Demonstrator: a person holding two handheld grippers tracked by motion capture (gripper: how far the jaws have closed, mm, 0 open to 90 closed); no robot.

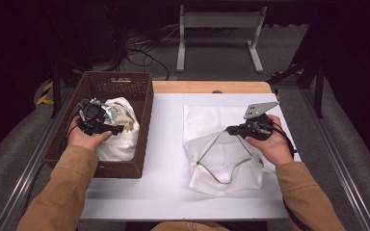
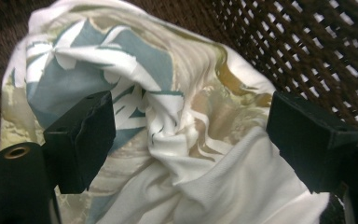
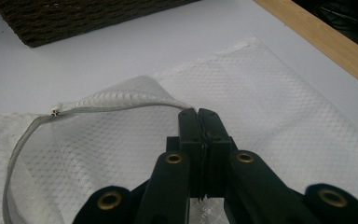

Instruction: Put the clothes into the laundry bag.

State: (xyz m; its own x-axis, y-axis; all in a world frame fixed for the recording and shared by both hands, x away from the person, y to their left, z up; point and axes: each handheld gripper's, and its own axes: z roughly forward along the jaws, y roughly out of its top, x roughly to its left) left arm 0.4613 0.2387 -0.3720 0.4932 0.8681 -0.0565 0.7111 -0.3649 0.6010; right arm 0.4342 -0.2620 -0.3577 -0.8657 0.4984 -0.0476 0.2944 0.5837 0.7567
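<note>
Garment lying bunched in basket, directly under left gripper, jaws spread wide (not gripping); right gripper pinching mesh bag rim, holding mouth open, rightward on desk.

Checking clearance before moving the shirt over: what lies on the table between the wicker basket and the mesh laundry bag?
Nothing: in the high view, a bare strip of white table separates the wicker basket from the mesh laundry bag.

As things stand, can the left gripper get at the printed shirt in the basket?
Probably yes. The left gripper hangs inside the wicker basket, jaws open on either side of a bunched fold of the printed shirt, with nothing between them and the cloth. The pads are not pressing on it.
</note>
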